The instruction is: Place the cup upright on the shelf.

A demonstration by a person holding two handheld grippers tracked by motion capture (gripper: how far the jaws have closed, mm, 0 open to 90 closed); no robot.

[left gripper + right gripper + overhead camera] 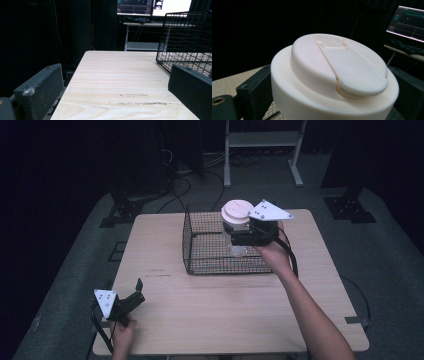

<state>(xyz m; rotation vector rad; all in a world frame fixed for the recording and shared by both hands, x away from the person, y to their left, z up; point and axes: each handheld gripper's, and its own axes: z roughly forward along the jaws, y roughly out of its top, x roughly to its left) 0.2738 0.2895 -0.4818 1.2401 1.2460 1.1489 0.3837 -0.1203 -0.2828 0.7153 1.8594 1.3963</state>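
At the near left corner of the tabletop (215, 315), the left hand-held gripper (134, 292) is held low by a hand (122, 340) that is cut off at the bottom edge of the high view. Its jaws are spread wide apart with nothing between them; in the left gripper view only bare wood is seen between the two black jaws. A broad open stretch of tabletop is left along the left edge and across the whole near half.

Toward the far edge, a black wire basket (200, 255) is set slightly right of centre, with a narrow bare strip to its right before the right edge. Over the basket's far right part, a clear jar with a cream lid (236, 211) is gripped just under the lid by the right hand-held gripper (239, 234), its jaws closed against the jar's sides. In the right gripper view, the lid (334, 75) is seen between the two jaws. The jar's body is hidden there, and whether its base touches the basket floor cannot be told.
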